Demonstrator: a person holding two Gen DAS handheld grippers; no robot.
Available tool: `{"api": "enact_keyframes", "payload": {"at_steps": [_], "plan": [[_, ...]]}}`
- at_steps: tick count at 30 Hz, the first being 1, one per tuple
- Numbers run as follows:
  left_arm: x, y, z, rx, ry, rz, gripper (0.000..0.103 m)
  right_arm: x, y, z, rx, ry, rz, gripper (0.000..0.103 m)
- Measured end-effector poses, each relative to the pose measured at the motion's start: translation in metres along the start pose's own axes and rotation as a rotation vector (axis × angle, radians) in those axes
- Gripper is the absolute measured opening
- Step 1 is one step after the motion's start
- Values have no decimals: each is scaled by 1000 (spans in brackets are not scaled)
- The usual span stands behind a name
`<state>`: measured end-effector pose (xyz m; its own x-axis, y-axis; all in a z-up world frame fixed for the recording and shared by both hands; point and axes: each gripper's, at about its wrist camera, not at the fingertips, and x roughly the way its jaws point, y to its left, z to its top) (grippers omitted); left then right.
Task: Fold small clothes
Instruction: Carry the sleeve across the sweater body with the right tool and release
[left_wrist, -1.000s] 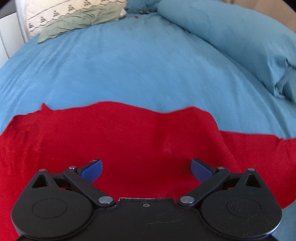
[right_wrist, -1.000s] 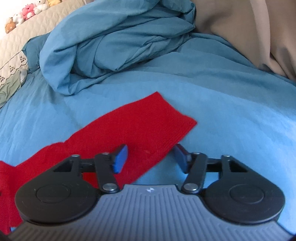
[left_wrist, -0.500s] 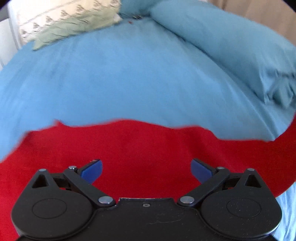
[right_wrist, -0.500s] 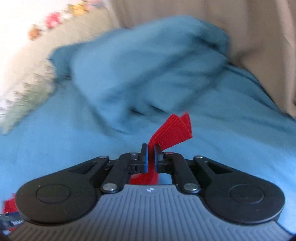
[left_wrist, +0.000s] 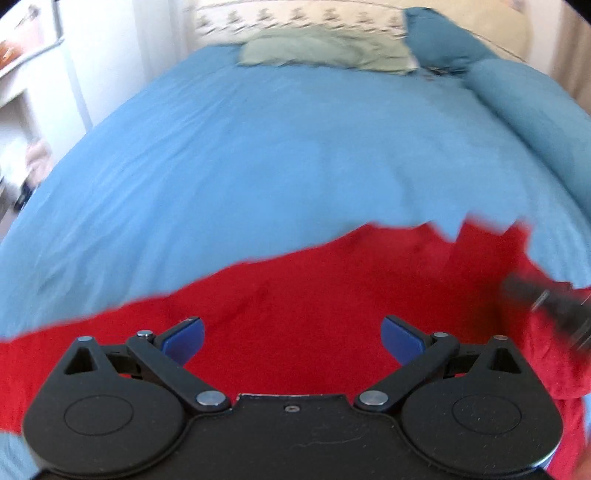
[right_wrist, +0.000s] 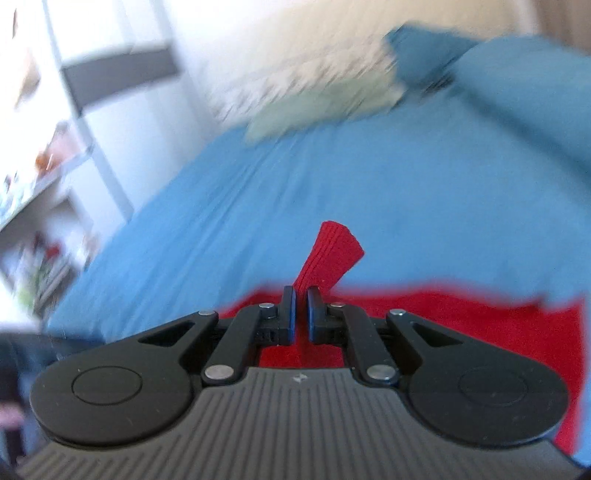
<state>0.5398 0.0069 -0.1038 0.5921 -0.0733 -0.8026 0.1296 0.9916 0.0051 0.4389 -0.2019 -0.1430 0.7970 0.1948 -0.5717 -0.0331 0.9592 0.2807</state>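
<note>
A red knit garment (left_wrist: 314, 295) lies spread on the blue bed sheet (left_wrist: 258, 147). My left gripper (left_wrist: 291, 336) is open and empty, hovering just over the garment's middle. My right gripper (right_wrist: 301, 308) is shut on the ribbed cuff of the garment's sleeve (right_wrist: 328, 254), which sticks up past the fingertips, with the rest of the red garment (right_wrist: 461, 317) below. The right gripper shows blurred at the right edge of the left wrist view (left_wrist: 550, 302), over the garment's right side.
A pale green pillow (left_wrist: 321, 51) and a patterned cream pillow (left_wrist: 295, 18) lie at the head of the bed. A bunched blue duvet (left_wrist: 528, 107) runs along the right. White shelves (right_wrist: 40, 158) stand left of the bed.
My right gripper closed on the sleeve cuff, lifted it and swung it left over the garment. The left gripper stayed open and drew back slightly over the garment.
</note>
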Motion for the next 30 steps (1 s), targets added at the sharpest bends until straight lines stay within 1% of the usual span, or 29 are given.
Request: {"api": "enact_keyframes", "payload": {"at_steps": [2,4,5,6,8,9,10,12,14,16,17,18,19,20,21,22,23,24,25,26,27,28,29,30], "plan": [[11,19,-13,-26,38,-15,103,27,18,-30,-61,79,-48,22],[16,25,-28,-47,65,-31,103,40,30,-52,-104,108,-74,22],[17,28,-34,-57,73,-41,103,40,34,-58,-120,106,-73,22],[19,28,-37,-63,77,-51,103,41,37,-62,-133,99,-65,26],[21,21,-40,-69,82,-79,103,34,43,-69,-188,88,-57,44],[23,18,-38,-66,83,-97,103,30,43,-70,-213,88,-48,63],[25,15,-33,-61,83,-115,103,22,42,-72,-240,77,-41,69],[23,5,-28,-48,73,-156,103,14,42,-66,-282,75,-35,70],[21,-14,-24,-32,60,-205,102,-2,26,-65,-308,87,-49,71],[26,-33,-19,-7,55,-241,100,-20,10,-60,-320,82,-80,76],[29,-47,-14,14,53,-260,96,-30,2,-60,-321,80,-101,78],[31,-58,-12,33,50,-273,89,-39,-5,-60,-319,79,-117,79],[33,-68,-12,48,51,-286,86,-51,-12,-62,-314,78,-134,80],[41,-79,-10,59,56,-299,79,-60,-21,-63,-302,81,-155,80],[46,-86,-13,65,61,-306,70,-67,-31,-65,-287,84,-177,80],[53,-93,-13,70,65,-307,64,-73,-39,-66,-270,87,-198,80],[60,-100,-14,78,73,-299,55,-79,-48,-69,-252,90,-218,80],[66,-106,-15,87,76,-290,48,-84,-56,-73,-235,93,-238,80],[67,-106,-17,93,74,-282,47,-86,-63,-74,-217,96,-259,80],[70,-109,-19,102,62,-271,42,-89,-71,-77,-191,101,-282,80],[70,-109,-20,107,50,-258,34,-91,-76,-79,-167,105,-299,80],[67,-104,-22,107,42,-248,26,-91,-81,-81,-148,112,-323,80],[68,-103,-22,105,41,-234,8,-93,-88,-84,-132,119,-362,80],[68,-101,-21,94,39,-225,9,-94,-92,-85,-121,122,-386,80]]}}
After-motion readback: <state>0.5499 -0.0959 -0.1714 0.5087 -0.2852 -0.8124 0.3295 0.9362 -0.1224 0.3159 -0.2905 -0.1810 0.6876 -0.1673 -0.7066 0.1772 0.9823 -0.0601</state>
